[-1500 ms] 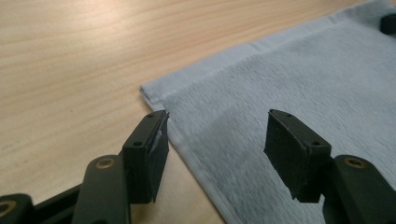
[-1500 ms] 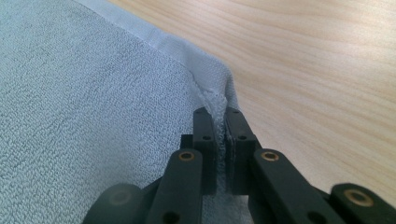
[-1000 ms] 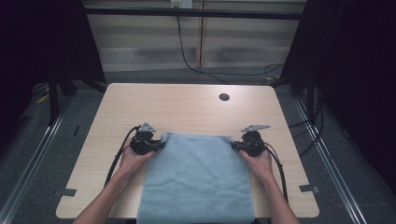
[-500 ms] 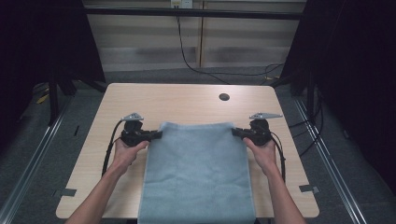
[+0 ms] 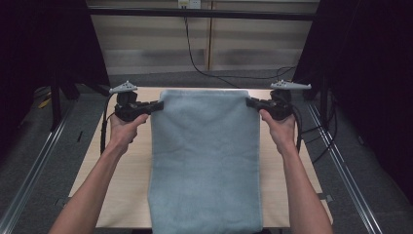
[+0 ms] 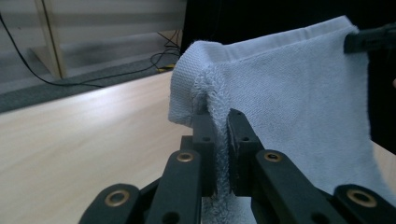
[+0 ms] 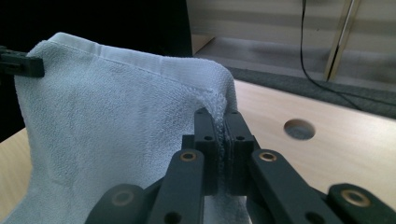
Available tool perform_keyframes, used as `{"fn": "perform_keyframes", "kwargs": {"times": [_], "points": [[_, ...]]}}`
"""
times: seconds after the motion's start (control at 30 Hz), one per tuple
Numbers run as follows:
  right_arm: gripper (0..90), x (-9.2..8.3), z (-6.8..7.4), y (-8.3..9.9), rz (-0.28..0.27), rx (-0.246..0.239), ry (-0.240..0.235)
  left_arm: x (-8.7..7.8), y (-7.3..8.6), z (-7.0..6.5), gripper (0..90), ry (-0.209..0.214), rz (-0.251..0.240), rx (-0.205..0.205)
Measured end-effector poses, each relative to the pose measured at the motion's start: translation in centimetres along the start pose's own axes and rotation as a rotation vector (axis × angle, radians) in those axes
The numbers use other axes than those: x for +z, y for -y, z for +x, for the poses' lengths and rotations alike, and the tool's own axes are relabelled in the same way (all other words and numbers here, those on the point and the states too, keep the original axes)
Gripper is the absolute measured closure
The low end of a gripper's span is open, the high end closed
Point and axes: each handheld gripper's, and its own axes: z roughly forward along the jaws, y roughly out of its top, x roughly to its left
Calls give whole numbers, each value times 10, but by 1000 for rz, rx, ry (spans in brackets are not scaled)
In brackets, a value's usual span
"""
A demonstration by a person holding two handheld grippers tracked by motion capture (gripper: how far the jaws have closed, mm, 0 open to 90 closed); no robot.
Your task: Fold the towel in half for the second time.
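Nearest the camera in the high view, two bare forearms come in from the bottom edge, and the lower end of a pale blue towel (image 5: 204,161) drapes over the near edge of the surface (image 5: 124,195). Farther up, the left gripper (image 5: 158,104) pinches the towel's upper left corner and the right gripper (image 5: 250,102) pinches the upper right corner, so the top hem stretches almost straight between them. In the left gripper view the black jaws stand nearly together with only a bunched fold of terry cloth (image 6: 280,93) pressed between the pads; in the right gripper view the jaws are likewise clamped tight on the corner of the towel (image 7: 116,130), the cloth puckering where it enters them. The towel hangs as one flat, smooth sheet, longer than wide, its top edge lifted off the surface, with a woven band along the hem and no marked creases. To either side of it bare light wood lies open, and a round hole (image 7: 299,129) in the surface shows beyond the right gripper. Past the far edge of the surface lie grey floor, a trailing black cable (image 5: 195,53) and a pale wall panel; dark curtains close in on both sides.
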Motion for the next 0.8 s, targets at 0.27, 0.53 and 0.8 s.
{"fn": "perform_keyframes", "kwargs": {"times": [0.27, 0.53, 0.8], "points": [[868, -31, 11, -32, -72, -47, -2, -22, -33, -21, 840, 30, -74, 61], [868, -48, 38, 14, -40, -73, -94, -39, 20, -49, 840, 134, -24, 103], [868, -80, 77, 83, 61, -94, -183, -67, 88, -70, 841, 188, 64, 70]]}}
